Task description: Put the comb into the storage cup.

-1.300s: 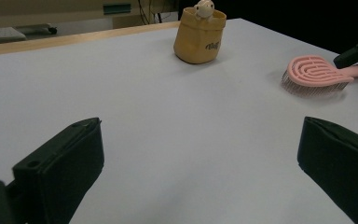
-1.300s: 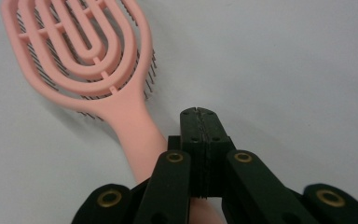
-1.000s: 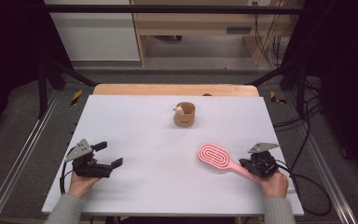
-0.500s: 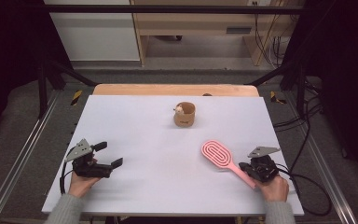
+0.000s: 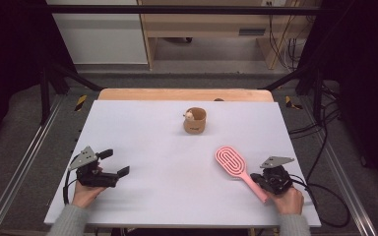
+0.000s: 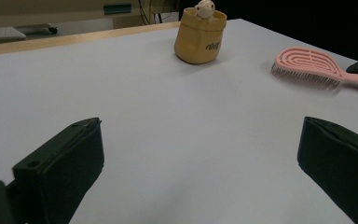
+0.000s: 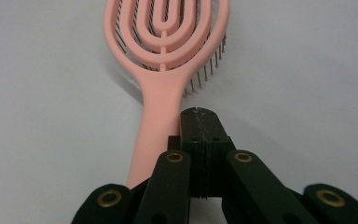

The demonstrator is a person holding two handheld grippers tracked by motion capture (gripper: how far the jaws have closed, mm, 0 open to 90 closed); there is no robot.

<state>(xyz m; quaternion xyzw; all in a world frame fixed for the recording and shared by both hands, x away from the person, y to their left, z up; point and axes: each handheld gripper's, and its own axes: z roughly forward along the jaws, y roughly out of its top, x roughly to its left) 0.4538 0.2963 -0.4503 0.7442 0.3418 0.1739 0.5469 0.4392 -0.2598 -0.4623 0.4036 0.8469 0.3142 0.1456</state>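
Observation:
A pink hairbrush [image 5: 231, 161] lies bristles down on the white table [image 5: 167, 196] at the front right; its handle runs back under the person's right hand. My right gripper [image 5: 258, 178] is shut, jaws pressed together with nothing between them. In the right gripper view the handle of the hairbrush [image 7: 161, 107] passes along the left side of my right gripper [image 7: 200, 116], touching or nearly so. My left gripper [image 5: 115, 162] rests at the front left, wide open and empty. The left gripper [image 6: 203, 135] view looks across the table at the hairbrush [image 6: 307, 63].
A tan cup [image 5: 195, 121] stands at the middle back of the table with a small pale toy figure [image 5: 189, 116] poking out of its rim. The left gripper view has the cup [image 6: 199, 39] straight ahead. A wooden strip [image 5: 184, 94] edges the table's far side.
The hairbrush has shifted a little to the right and away from the person, together with the right gripper. The left gripper has stayed put.

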